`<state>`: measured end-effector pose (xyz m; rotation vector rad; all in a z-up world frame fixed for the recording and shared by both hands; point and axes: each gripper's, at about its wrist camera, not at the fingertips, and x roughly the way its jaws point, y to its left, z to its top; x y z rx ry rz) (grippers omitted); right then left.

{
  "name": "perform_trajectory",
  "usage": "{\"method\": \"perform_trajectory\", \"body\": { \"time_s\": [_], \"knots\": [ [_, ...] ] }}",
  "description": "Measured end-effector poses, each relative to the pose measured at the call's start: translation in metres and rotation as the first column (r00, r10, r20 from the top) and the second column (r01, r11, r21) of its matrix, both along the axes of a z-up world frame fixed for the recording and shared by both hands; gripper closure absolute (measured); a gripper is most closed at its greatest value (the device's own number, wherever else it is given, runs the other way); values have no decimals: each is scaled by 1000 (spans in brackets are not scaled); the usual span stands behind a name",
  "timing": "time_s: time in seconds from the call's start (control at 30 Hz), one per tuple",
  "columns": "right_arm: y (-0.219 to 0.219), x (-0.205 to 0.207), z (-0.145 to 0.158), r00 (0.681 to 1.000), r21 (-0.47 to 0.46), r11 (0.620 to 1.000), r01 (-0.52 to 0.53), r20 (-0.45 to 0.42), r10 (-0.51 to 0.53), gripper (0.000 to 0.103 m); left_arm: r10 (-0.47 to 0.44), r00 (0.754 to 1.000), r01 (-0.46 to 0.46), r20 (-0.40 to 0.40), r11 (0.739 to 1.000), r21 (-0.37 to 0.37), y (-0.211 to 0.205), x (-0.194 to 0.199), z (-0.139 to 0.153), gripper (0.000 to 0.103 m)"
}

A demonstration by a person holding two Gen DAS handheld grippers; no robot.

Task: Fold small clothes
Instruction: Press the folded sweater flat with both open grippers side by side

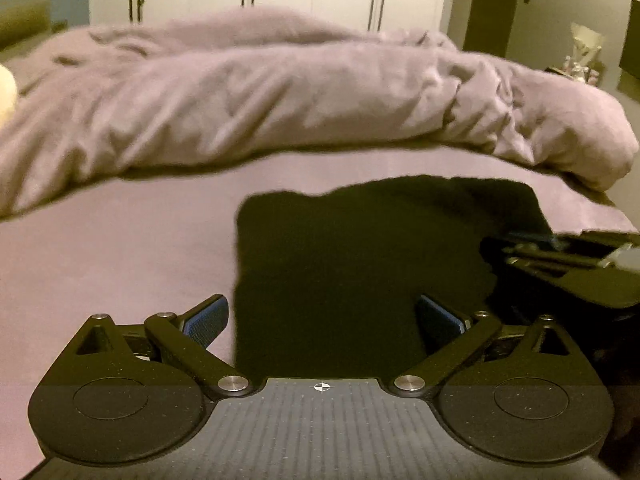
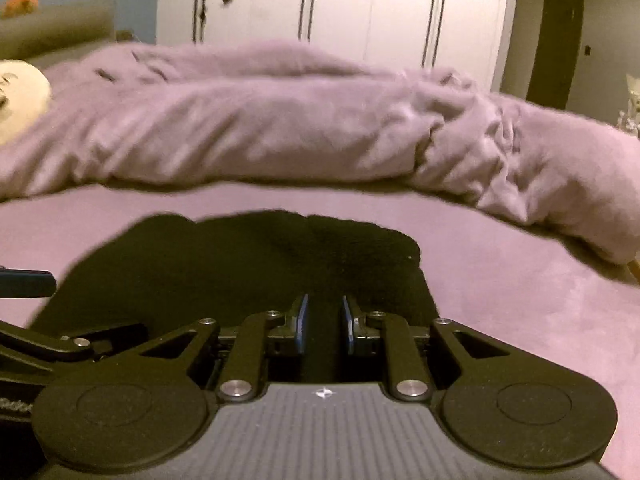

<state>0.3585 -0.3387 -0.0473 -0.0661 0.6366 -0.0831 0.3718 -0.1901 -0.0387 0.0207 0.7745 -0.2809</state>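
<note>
My left gripper (image 1: 322, 322) tilts down over the near edge of the black garment (image 1: 360, 248), its blue pads (image 1: 206, 320) spread as wide as they go, gripping nothing. My right gripper (image 2: 323, 320) also tilts down, its jaws a narrow gap apart over dark cloth; I cannot tell whether they pinch it. The garment lies flat on the mauve bed sheet (image 1: 112, 248), a rumpled duvet (image 1: 280, 92) beyond, white wardrobe doors (image 2: 340, 4) behind
</note>
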Motion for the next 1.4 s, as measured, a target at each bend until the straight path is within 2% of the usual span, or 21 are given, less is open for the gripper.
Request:
{"method": "perform_trajectory", "body": {
  "time_s": [0.1, 0.23, 0.47, 0.63, 0.93, 1.0, 1.13, 1.2, 1.27, 1.3, 1.33, 1.37, 1.4],
  "knots": [
    [4, 9, -15, 1000, -41, 999, 6, -7, -6, 85, 15, 999, -15, -32, 1000, 9, -4, 16, -13, 0],
    [4, 11, -27, 1000, -45, 999, -5, 30, 6, 85, 26, 998, -28, -52, 998, -54, 2, 22, -24, 0],
    [-2, 12, -37, 997, -18, 1000, 0, 80, 1, 85, 29, 999, -28, 36, 999, -28, -2, 15, -32, 0],
    [-8, 10, -38, 995, 32, 1000, 0, 99, -3, 85, 28, 999, -26, 38, 999, -41, -1, 16, -33, 0],
    [-11, 10, -47, 990, 52, 999, 4, 139, -11, 85, 53, 997, -51, 64, 998, -43, -4, 13, -37, 0],
    [-11, 12, -46, 990, 50, 999, 3, 138, -10, 85, 57, 996, -55, 70, 998, -32, -6, 13, -36, 0],
    [0, 7, -37, 991, -11, 1000, 9, 134, -8, 83, 71, 992, -70, 107, 997, -13, -3, 1, -28, 0],
    [0, -1, -26, 993, 17, 1000, -14, 121, 12, 77, 58, 990, -58, 130, 998, -2, 1, -10, -18, 0],
    [-8, -14, -10, 995, 112, 993, -40, 100, 29, 56, 30, 992, -28, 125, 1000, -14, 12, -22, -8, 0],
    [-13, -25, -3, 994, 163, 985, -47, 104, 30, 50, 15, 993, -11, 113, 1000, -28, 19, -29, -4, 0],
    [-16, -40, 2, 993, 191, 980, -51, 112, 30, 38, 6, 995, -1, 103, 999, -48, 27, -36, -3, 0],
    [-17, -51, 4, 993, 185, 981, -52, 115, 31, 31, 10, 996, -4, 87, 997, -75, 37, -44, -2, 0],
    [-16, -65, 5, 994, 165, 985, -52, 108, 34, 31, 21, 997, -14, 68, 994, -106, 47, -51, -1, 0]
  ]
}}
